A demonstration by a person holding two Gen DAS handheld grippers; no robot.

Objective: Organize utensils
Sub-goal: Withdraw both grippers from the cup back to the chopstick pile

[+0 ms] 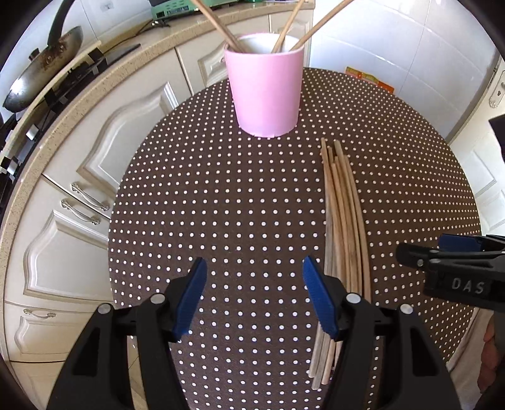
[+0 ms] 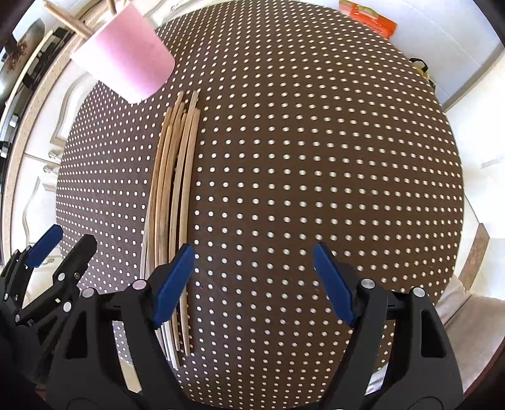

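A pink cup [image 1: 266, 94] stands at the far side of the brown dotted table [image 1: 221, 205] and holds three wooden chopsticks [image 1: 221, 28]. It also shows in the right wrist view [image 2: 126, 60]. A bundle of several chopsticks [image 1: 342, 220] lies flat on the cloth, seen too in the right wrist view [image 2: 172, 189]. My left gripper [image 1: 254, 299] is open and empty just left of the bundle's near ends. My right gripper [image 2: 252, 284] is open and empty just right of the bundle; it shows in the left wrist view [image 1: 442, 258].
Cream kitchen cabinets [image 1: 94, 189] and a counter with a wok [image 1: 44, 69] on a stove run along the left. Orange packets [image 2: 369, 19] lie at the table's far edge. A white wall and door [image 1: 473, 157] stand to the right.
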